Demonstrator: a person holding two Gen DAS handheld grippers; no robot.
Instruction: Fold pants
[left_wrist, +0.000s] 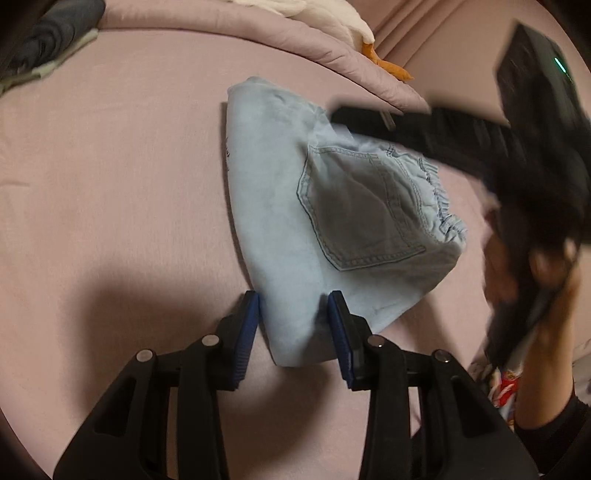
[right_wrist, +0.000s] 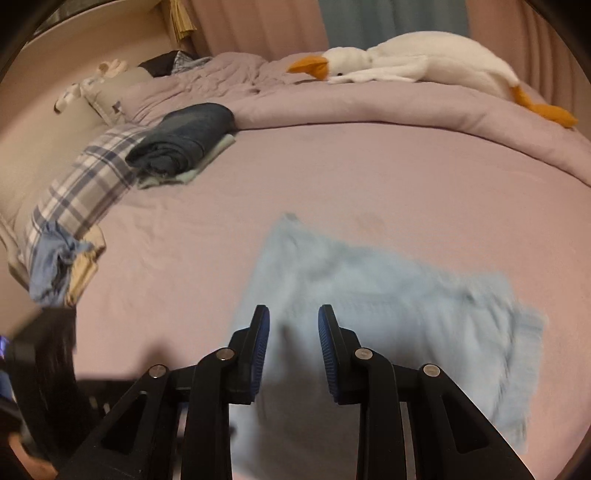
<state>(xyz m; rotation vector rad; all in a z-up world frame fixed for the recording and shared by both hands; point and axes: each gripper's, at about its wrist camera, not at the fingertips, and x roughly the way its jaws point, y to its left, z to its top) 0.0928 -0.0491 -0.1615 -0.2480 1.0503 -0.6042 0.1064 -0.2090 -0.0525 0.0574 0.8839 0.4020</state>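
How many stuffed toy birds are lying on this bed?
1. A white plush goose with an orange beak lies along the rolled pink duvet at the far edge of the bed, beyond the folded light-blue pants. Others may be out of view.

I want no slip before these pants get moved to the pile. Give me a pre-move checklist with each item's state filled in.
1. Light blue pants folded into a compact bundle, back pocket up: ok.
2. Left gripper lined up on the near corner of the pants, jaws apart with the cloth seen between the tips: ok.
3. Left gripper actually gripping the cloth: not ok, the pads are not pressing on it.
4. Right gripper empty, jaws apart above the pants: ok.
5. Right gripper's height over the cloth: cannot tell, its view is blurred.
6. Bed sheet bare between the pants and the dark folded clothes: ok.
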